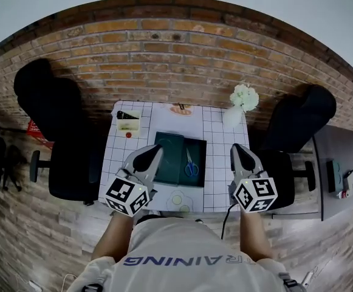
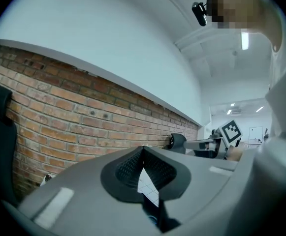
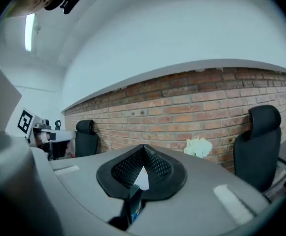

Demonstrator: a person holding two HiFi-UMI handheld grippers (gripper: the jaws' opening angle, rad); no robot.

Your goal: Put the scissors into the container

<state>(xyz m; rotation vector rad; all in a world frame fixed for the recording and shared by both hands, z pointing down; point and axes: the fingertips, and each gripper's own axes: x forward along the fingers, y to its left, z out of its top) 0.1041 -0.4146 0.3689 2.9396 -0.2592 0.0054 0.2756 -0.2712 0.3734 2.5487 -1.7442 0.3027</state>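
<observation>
Scissors [image 1: 191, 165] with blue handles lie inside the dark green container [image 1: 170, 140] at the middle of the white gridded table [image 1: 215, 132]. My left gripper [image 1: 150, 152] hovers over the container's near left corner, and its jaws meet with nothing between them [image 2: 143, 150]. Just off the container's right side is my right gripper [image 1: 238, 149], over the table's right edge. It is shut and empty as well, the jaws touching at the tip [image 3: 143, 147]. Neither gripper touches the scissors.
A small tray [image 1: 127, 121] with a black item sits at the table's back left, a red bit [image 1: 128, 135] beside it. White flowers [image 1: 244, 96] stand at the back right. Black chairs flank the table [image 1: 54, 114] [image 1: 298, 123]. A grey side desk [image 1: 340, 163] is further right.
</observation>
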